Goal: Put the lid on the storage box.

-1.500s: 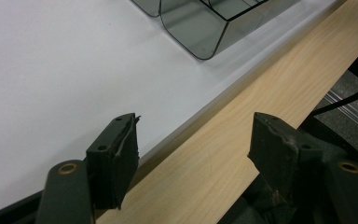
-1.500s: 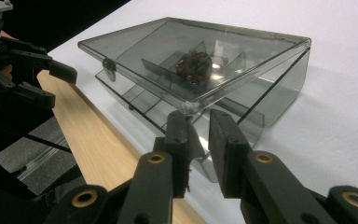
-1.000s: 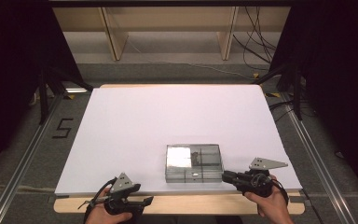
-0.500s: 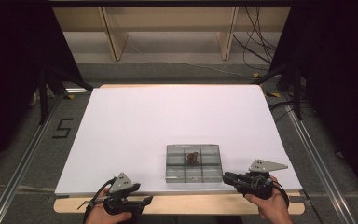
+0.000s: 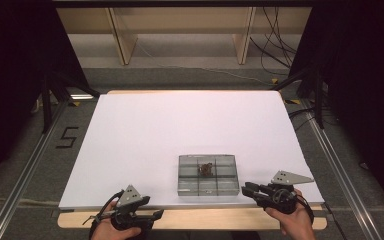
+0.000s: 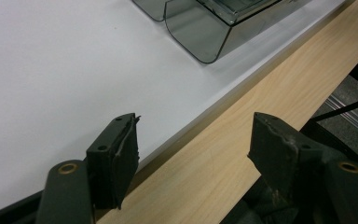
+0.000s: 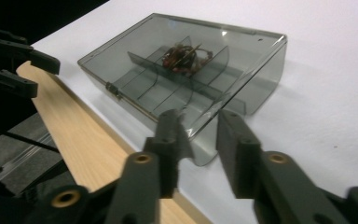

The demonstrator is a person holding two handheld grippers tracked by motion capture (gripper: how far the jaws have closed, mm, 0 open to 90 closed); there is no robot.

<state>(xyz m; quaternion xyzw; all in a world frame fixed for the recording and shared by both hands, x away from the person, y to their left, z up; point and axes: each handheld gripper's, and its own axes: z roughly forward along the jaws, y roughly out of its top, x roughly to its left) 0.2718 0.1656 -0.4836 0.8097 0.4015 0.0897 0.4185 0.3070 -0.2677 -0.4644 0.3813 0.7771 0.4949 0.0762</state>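
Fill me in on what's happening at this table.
A person holds two grippers at the near edge of a white table. A smoky clear plastic compartment box, lid shut, holds a small brownish tangled bundle. The right gripper points at the box with jaws narrowly parted. The left gripper waits open, touching nothing.

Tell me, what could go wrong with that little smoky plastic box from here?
The box sits close to the white board's near edge, so a push from the right hand-held gripper might slide it off. Its lid looks shut; fumbling the front latch could tip it and jumble the small tangled item inside.
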